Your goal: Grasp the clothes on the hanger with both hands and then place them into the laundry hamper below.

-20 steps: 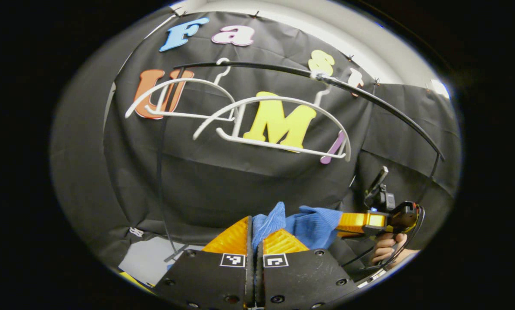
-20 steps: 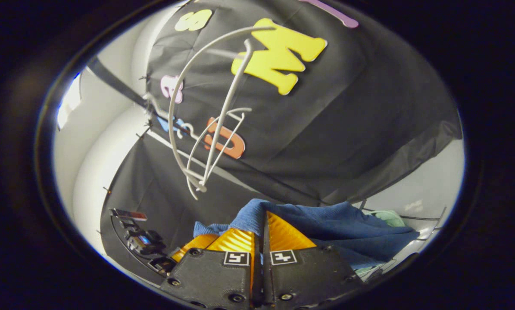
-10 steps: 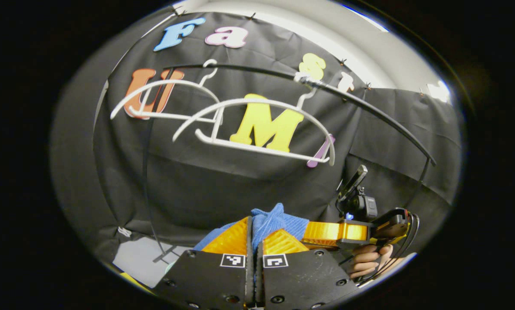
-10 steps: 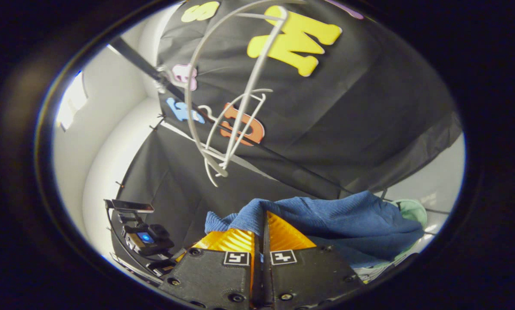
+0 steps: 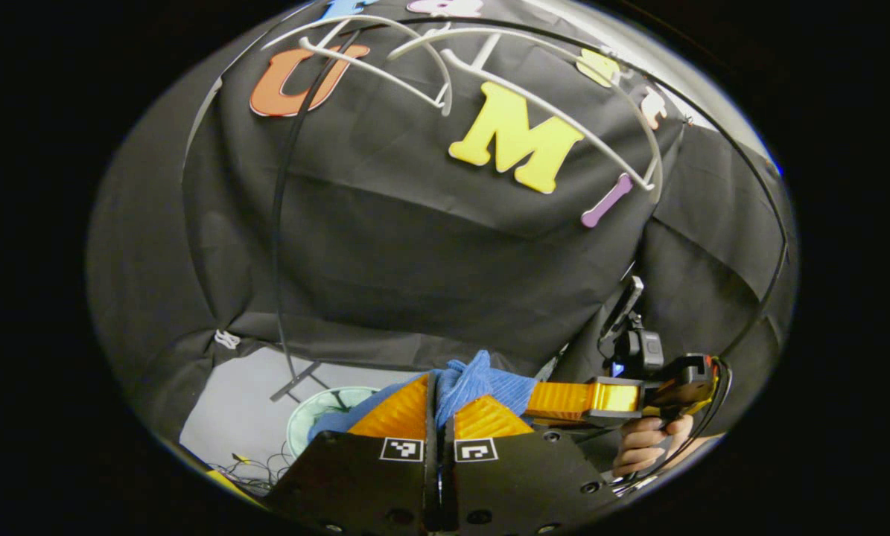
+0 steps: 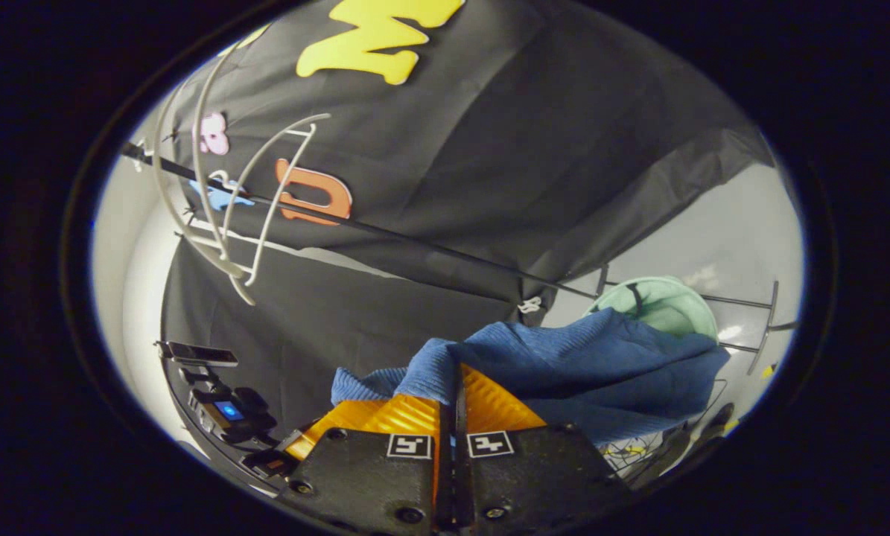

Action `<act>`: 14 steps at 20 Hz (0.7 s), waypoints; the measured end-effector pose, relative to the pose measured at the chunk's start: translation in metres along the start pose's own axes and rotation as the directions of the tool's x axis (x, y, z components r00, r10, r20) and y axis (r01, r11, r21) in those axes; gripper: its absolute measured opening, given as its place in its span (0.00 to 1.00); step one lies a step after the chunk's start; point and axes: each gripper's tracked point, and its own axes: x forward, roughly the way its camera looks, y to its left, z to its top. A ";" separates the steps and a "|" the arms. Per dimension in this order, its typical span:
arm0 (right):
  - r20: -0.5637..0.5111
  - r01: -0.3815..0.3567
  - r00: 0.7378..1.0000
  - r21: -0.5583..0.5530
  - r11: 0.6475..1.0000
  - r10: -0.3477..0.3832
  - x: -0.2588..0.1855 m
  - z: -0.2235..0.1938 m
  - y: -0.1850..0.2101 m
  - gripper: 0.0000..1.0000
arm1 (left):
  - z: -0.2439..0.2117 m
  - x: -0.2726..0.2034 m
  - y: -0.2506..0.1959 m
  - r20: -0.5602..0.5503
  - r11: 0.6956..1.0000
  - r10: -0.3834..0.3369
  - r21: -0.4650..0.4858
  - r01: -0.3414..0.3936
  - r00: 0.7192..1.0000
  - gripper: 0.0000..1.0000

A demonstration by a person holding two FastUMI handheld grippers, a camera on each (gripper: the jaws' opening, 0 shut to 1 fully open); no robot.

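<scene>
A blue knitted garment [image 6: 586, 365] hangs between my two grippers, off the hangers. My left gripper [image 5: 436, 383] is shut on a bunched edge of the garment [image 5: 478, 378]. My right gripper [image 6: 456, 372] is shut on another edge, and the cloth drapes away to its right. In the left gripper view the right gripper [image 5: 573, 398] reaches in from the right, held by a hand [image 5: 642, 445]. The mint-green laundry hamper [image 6: 664, 305] stands on the floor beyond the draped cloth; its rim [image 5: 312, 411] peeks out lower left in the left gripper view.
Two bare white hangers [image 5: 541, 108] hang from a black rail [image 5: 713, 141] high above. A thin black stand leg [image 5: 277, 246] runs down to the grey floor [image 5: 243, 398]. Wire frame bars [image 6: 757, 327] stand beside the hamper.
Both grippers have dropped lower with the blue garment still held. The hangers have slid up toward the top of both views, and the hamper and floor have come into sight.
</scene>
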 end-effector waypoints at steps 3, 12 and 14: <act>-0.008 0.037 0.999 0.006 0.999 -0.037 0.012 -0.001 -0.014 0.05 | -0.009 0.005 0.021 -0.032 0.999 0.038 -0.017 -0.039 0.999 0.01; -0.077 0.137 0.987 -0.027 0.990 -0.138 0.079 -0.013 -0.019 0.05 | -0.027 0.013 0.064 -0.118 0.995 0.089 -0.040 -0.094 0.989 0.01; -0.083 0.206 0.974 -0.045 0.977 -0.209 0.087 -0.012 -0.042 0.05 | -0.035 0.015 0.068 -0.149 0.994 0.097 -0.037 -0.104 0.984 0.01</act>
